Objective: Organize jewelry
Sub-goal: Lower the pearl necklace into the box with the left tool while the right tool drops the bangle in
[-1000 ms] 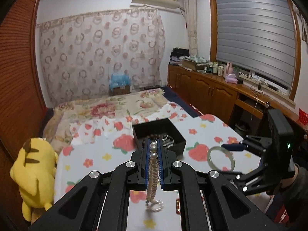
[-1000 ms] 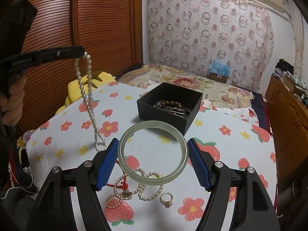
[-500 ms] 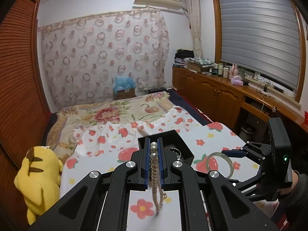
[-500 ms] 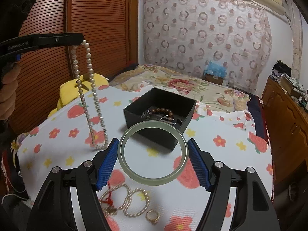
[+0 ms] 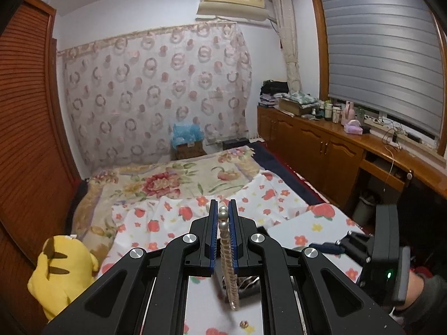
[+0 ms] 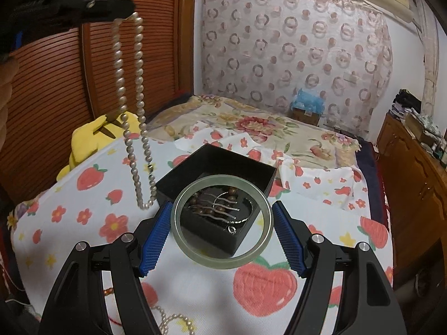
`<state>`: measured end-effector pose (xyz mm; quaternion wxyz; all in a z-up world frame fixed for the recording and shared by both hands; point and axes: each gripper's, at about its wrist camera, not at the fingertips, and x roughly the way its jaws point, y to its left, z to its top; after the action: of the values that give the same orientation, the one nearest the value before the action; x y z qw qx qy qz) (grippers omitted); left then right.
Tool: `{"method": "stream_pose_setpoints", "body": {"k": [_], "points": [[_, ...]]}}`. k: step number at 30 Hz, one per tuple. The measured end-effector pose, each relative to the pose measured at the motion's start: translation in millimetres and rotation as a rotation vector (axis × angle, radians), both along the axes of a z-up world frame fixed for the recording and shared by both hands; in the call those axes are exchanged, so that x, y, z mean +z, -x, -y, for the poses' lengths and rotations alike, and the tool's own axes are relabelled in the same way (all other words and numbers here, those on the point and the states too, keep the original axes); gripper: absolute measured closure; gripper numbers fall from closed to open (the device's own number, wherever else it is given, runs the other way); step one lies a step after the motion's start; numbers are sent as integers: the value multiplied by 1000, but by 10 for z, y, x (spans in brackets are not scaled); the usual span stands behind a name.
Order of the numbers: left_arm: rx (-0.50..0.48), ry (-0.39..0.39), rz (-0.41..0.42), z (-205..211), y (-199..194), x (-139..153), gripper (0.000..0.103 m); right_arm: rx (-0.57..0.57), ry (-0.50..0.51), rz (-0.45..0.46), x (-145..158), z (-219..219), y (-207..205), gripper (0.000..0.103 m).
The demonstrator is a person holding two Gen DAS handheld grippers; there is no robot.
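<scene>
My left gripper [image 5: 223, 217] is shut on a pearl necklace [image 5: 229, 259] that hangs down from its jaws. In the right wrist view the necklace [image 6: 131, 111] dangles high at the left, its lower end level with the near-left corner of an open black jewelry box [image 6: 218, 195]. The box holds a brown bead bracelet [image 6: 220, 209] and silver pieces. My right gripper [image 6: 222, 220] is shut on a pale green jade bangle [image 6: 178, 220], held flat above the box's front half. The right gripper also shows in the left wrist view [image 5: 329, 247].
The box stands on a white cloth with strawberries and flowers [image 6: 262, 284]. A small pearl strand [image 6: 173, 321] and a gold ring [image 5: 244, 324] lie on the cloth near me. A yellow plush toy [image 5: 61, 270] sits at the left edge. A wooden cabinet [image 6: 413, 173] runs along the right.
The left gripper has lifted the pearl necklace higher and nearer the box. The right gripper has carried the bangle forward, from in front of the box to over it.
</scene>
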<state>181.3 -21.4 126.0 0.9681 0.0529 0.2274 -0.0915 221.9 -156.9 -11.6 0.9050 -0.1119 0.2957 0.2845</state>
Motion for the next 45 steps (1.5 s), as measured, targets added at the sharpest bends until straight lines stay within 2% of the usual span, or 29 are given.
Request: {"method": "stream_pose_setpoints", "body": {"k": [11,24,26,30,34,38,45], "points": [[15,4,3,30,-337,84,96,7,-3,-1,-78,-17,-91,29],[14,43,-167,-106,-594,-705,96,-15,0,13,-160,-134,-285,29],[21,46,-165,-155,-561,-742,95,-17,-1,16,-167,-145,-314,29],[34,59,-160,-277,-457,-798,79,-19,-2,14,-185,-184,-359,29],[48,50,-167,-397,-332,-913,78,-20,-6,-7,-242,-266,-451,29],[56,37,-181,-498,-229,-1053,73,-20,11,-20,-326,-371,-511,29],[70,44,-225,-684,-170,-1276,73,-17,30,-33,-408,-494,-566,29]]}}
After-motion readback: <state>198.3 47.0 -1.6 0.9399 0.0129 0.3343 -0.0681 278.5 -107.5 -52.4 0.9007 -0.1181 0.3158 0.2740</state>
